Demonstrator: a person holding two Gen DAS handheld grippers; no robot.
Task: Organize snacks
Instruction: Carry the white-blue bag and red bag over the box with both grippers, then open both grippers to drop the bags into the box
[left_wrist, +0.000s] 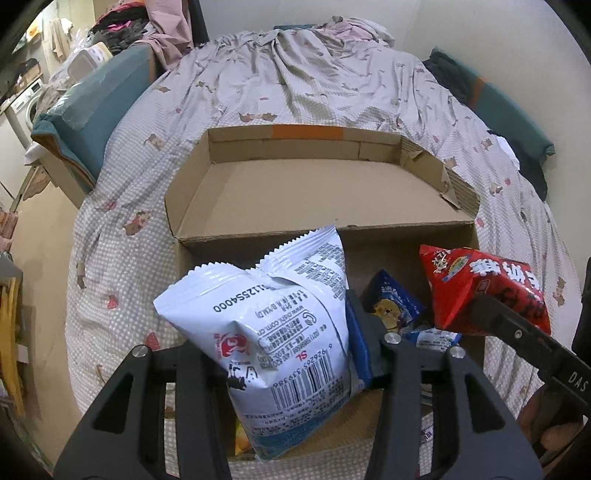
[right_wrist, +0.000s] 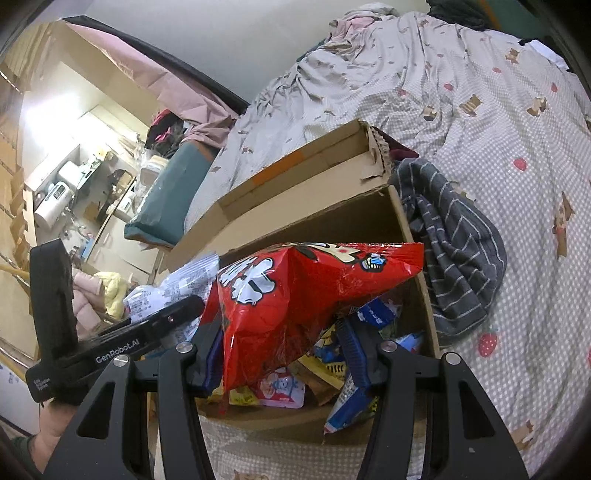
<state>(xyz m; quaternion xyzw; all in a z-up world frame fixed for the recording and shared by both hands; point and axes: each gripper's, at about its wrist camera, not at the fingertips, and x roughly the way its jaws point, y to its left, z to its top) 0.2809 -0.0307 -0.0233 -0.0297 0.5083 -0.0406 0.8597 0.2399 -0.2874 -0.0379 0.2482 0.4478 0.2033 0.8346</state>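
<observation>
My left gripper (left_wrist: 291, 354) is shut on a white snack bag (left_wrist: 280, 317), which it holds upright over the near-left part of an open cardboard box (left_wrist: 258, 236). To the right, my right gripper (left_wrist: 495, 314) is shut on a red snack bag (left_wrist: 484, 291) above the same box. In the right wrist view the red snack bag (right_wrist: 295, 302) sits between the right gripper's (right_wrist: 282, 347) blue pads, over several loose snack packs (right_wrist: 280, 387) in the box (right_wrist: 332, 221). The left gripper (right_wrist: 166, 321) shows at the left with the white bag (right_wrist: 177, 288). A blue pack (left_wrist: 393, 306) lies inside.
The box sits on a bed with a checked quilt (left_wrist: 295, 92), its lid flap (left_wrist: 314, 192) lying open toward the far side. A striped grey cloth (right_wrist: 454, 251) lies against the box's right wall. A teal cushion (left_wrist: 92, 110) lines the bed's left edge. Hands (right_wrist: 48, 435) hold the grippers.
</observation>
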